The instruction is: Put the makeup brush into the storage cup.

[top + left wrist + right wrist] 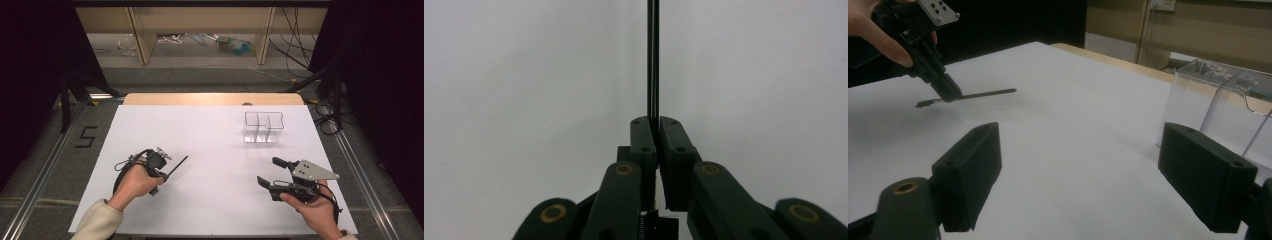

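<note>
My left gripper (164, 175) is shut on a thin black rod (179, 165), held just above the white table at left of centre. In the left gripper view the rod (653, 60) runs straight up out of the pressed-together jaws of the left gripper (656, 121). My right gripper (268, 171) hovers open over the right front of the table with nothing between its jaws. The right gripper view shows the open right gripper (1080, 135), and farther off the left gripper (948, 90) with the rod (985, 93) lying nearly level in it. A hand holds each gripper.
A clear plastic compartment box (263, 127) stands at the back right of the white table (215, 205), and sits close beyond my right jaw as the box (1215, 107). Black frame posts and cables flank the table; a wooden strip (212, 99) edges its far side.
</note>
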A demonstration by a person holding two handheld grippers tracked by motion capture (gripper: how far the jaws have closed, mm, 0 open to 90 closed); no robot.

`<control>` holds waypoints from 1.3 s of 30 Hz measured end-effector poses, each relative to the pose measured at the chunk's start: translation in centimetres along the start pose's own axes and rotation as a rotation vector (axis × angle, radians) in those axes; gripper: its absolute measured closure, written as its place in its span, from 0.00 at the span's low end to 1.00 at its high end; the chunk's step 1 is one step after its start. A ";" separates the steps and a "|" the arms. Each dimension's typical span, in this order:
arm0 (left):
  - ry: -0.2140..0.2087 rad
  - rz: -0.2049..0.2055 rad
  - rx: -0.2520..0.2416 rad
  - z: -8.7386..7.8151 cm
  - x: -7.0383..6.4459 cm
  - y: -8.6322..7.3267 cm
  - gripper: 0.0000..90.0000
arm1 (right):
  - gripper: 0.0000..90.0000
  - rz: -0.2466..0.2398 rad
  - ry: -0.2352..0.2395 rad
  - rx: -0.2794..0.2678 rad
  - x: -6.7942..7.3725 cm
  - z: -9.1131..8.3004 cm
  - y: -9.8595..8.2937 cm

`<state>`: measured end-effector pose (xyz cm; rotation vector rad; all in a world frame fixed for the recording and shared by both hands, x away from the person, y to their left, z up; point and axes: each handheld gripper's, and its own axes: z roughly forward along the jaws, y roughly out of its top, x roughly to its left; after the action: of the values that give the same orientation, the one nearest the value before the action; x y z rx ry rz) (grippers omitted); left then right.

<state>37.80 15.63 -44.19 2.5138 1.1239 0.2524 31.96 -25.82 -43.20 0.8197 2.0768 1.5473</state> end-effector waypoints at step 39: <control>-0.157 0.535 0.021 -3.2 -6.0 1.7 0.95 | 0.18 -0.037 0.191 0.073 -0.5 1.0 -0.5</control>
<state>33.99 10.94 -40.65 2.7519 0.3806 0.1768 32.89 -25.50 -43.95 0.6777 2.2825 1.5923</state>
